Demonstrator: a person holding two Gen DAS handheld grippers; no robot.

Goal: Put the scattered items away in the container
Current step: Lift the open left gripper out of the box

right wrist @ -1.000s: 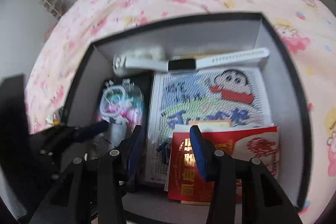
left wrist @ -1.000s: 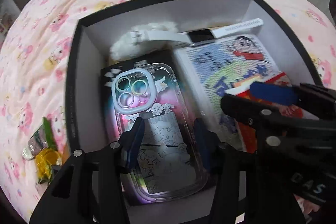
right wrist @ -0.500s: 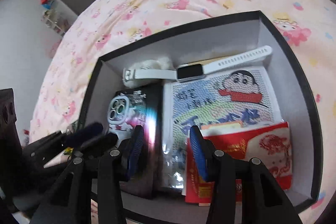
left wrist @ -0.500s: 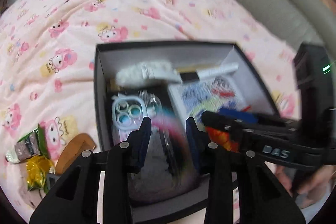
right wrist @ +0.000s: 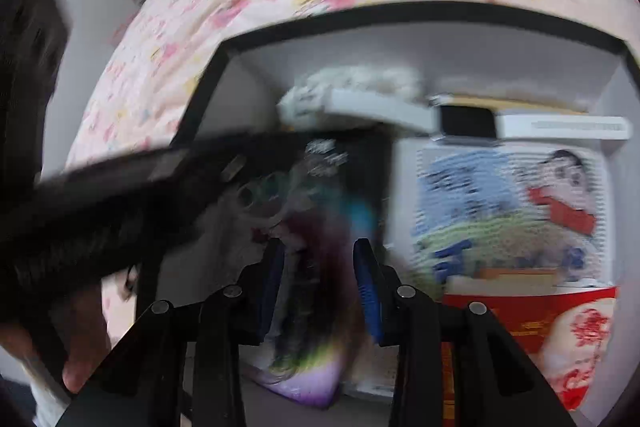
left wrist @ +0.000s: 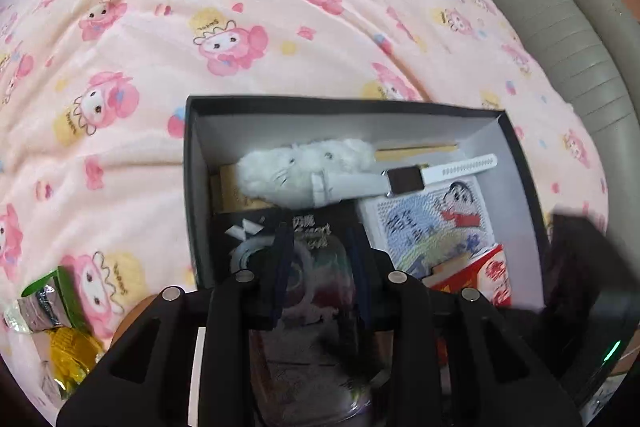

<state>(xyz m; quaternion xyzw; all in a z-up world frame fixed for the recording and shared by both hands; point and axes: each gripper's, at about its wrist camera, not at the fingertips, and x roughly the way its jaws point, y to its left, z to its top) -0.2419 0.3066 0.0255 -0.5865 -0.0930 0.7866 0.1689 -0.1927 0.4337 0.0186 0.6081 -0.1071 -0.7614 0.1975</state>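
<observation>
A black box with a grey inside sits on the pink bedspread. In it lie a clear phone case on a dark package, a white plush, a white smartwatch, a cartoon booklet and a red packet. My left gripper is open and empty above the phone case. My right gripper is open and empty over the same case, with the left gripper's body crossing its view at the left. Snack wrappers lie on the bedspread left of the box.
A brown wooden object lies partly hidden beside the wrappers. A grey padded bed edge runs along the right. The pink bedspread stretches beyond the box.
The left gripper has pulled back and up from the box, which now looks smaller. The right gripper has swung left over the phone case; its view is blurred.
</observation>
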